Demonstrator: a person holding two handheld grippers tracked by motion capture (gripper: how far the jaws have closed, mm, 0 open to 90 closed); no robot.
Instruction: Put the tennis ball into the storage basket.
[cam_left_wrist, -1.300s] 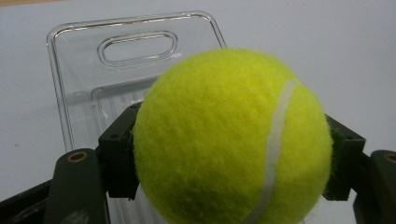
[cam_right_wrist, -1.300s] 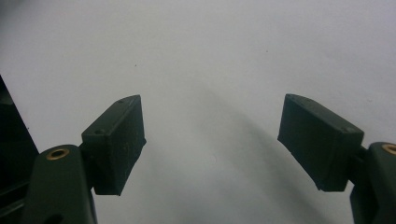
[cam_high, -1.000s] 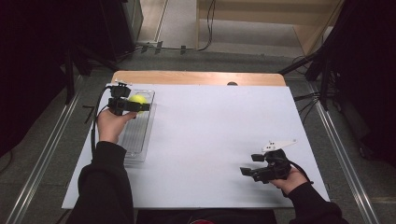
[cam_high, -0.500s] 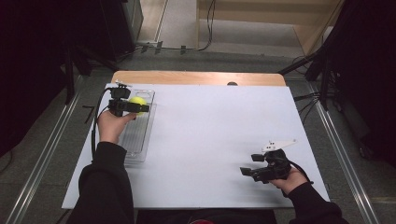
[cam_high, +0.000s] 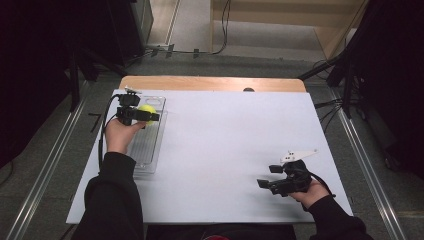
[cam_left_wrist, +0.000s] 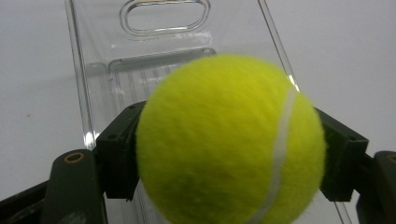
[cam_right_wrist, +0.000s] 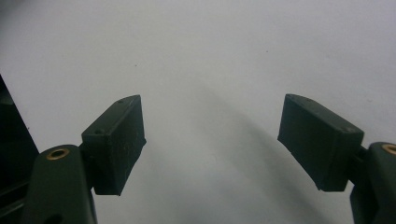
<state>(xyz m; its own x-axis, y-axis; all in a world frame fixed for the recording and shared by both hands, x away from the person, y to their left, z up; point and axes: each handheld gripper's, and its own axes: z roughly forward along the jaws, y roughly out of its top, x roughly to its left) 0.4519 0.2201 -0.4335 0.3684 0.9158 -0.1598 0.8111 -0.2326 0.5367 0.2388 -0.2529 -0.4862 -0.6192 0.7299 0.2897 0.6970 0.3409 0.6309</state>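
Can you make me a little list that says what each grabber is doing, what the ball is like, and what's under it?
left gripper: its jaws have just been opening a little, pads against the ball's sides
ball: fuzzy yellow-green tennis ball with a white seam, between the left jaws
under the ball: long clear plastic tray with a handle slot
right gripper: jaws wide apart, nothing between them
surface: white table top

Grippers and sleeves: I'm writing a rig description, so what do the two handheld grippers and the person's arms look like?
Both are black. The left gripper trails a black cable; the right gripper carries a pale three-cornered plate on top. Up close, each has two blocky matte black pads on arms with brass-coloured pivot rings. The person wears dark long sleeves.
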